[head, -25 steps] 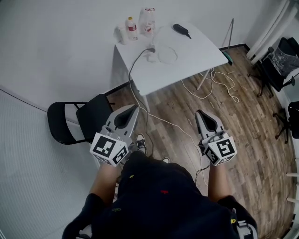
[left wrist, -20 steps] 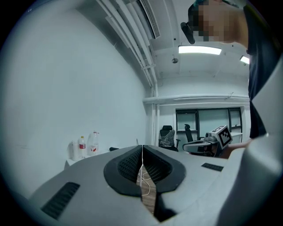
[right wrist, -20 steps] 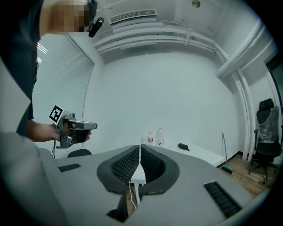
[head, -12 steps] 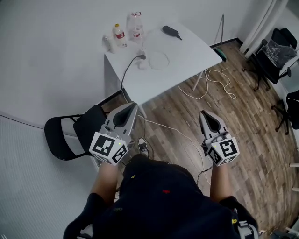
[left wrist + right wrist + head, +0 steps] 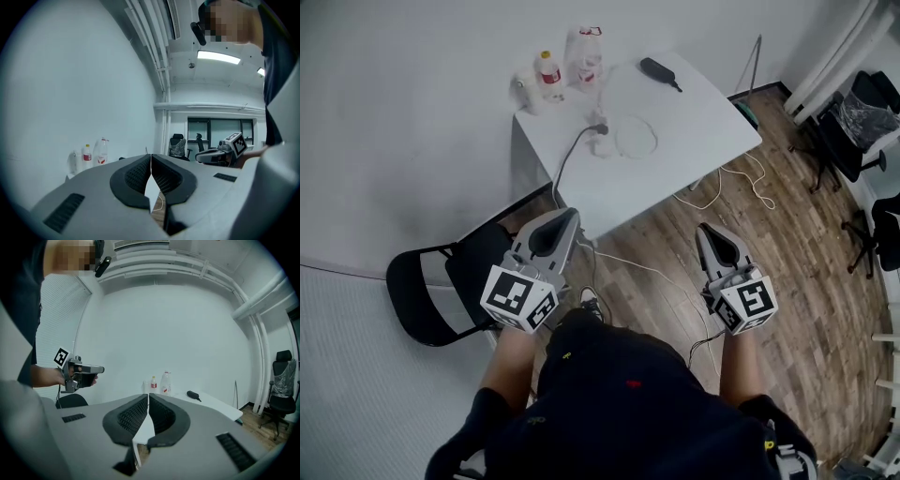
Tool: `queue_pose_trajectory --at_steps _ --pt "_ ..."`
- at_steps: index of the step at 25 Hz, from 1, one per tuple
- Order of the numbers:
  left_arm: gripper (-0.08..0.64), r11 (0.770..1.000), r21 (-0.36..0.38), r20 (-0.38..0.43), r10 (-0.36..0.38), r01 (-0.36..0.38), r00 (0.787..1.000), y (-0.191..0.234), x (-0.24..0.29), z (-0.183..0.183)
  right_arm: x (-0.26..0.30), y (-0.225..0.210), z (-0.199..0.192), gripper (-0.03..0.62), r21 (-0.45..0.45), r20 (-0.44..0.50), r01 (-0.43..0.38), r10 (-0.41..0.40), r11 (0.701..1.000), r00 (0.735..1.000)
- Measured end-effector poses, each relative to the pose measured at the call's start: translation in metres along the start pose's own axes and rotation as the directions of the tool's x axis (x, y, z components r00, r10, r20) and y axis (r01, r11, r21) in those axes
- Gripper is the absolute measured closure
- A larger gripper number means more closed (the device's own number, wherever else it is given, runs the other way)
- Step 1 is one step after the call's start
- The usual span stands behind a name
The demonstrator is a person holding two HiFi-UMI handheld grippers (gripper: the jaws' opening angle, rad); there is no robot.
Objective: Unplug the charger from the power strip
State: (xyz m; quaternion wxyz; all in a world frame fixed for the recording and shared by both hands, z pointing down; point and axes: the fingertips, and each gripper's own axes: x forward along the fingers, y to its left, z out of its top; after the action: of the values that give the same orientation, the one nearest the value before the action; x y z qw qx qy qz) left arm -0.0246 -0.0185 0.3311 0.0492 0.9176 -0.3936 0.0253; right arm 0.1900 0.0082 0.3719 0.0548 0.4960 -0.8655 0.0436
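Note:
A white power strip (image 5: pixel 601 143) lies on the white table (image 5: pixel 675 159) far ahead, with a grey plug (image 5: pixel 598 128) and grey cord at its end. A thin white cable loop (image 5: pixel 636 138) lies just right of it; I cannot make out the charger itself. My left gripper (image 5: pixel 567 217) and right gripper (image 5: pixel 705 229) are held level in front of me, short of the table, over the wood floor. Both are shut with nothing between the jaws. In the gripper views the left gripper's (image 5: pixel 150 157) and the right gripper's (image 5: pixel 148 397) pads meet.
Two bottles (image 5: pixel 548 71) (image 5: pixel 588 49) and a black object (image 5: pixel 659 69) stand at the table's far side. A black folding chair (image 5: pixel 441 281) is at my left, office chairs (image 5: pixel 853 131) at the right. White cord (image 5: pixel 741 183) trails on the floor under the table.
Both grippers, still shut, have moved forward with me towards the table. The table and folding chair sit lower in the head view than before.

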Motion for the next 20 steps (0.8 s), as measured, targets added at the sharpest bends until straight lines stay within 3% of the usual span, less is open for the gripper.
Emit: queue_pose_trajectory --at_steps 8,12,20 --pt "0.537 0.999 0.006 -0.029 -0.044 0.044 0.999 0.090 0.016 -0.004 0.088 0.020 0.021 0.568 -0.029 -0.018 0.026 -0.026 0.999 0.999" --pt "0.537 1.000 -0.006 -0.026 -0.028 0.028 0.999 0.133 0.019 -0.001 0.117 0.027 0.027 0.568 -0.027 -0.029 0.043 -0.044 0.999 0.999" --pt "0.537 0.999 -0.044 -0.049 -0.023 0.021 0.999 0.162 0.034 -0.018 0.159 0.022 0.020 0.568 -0.001 -0.048 0.022 -0.022 1.000 0.999"
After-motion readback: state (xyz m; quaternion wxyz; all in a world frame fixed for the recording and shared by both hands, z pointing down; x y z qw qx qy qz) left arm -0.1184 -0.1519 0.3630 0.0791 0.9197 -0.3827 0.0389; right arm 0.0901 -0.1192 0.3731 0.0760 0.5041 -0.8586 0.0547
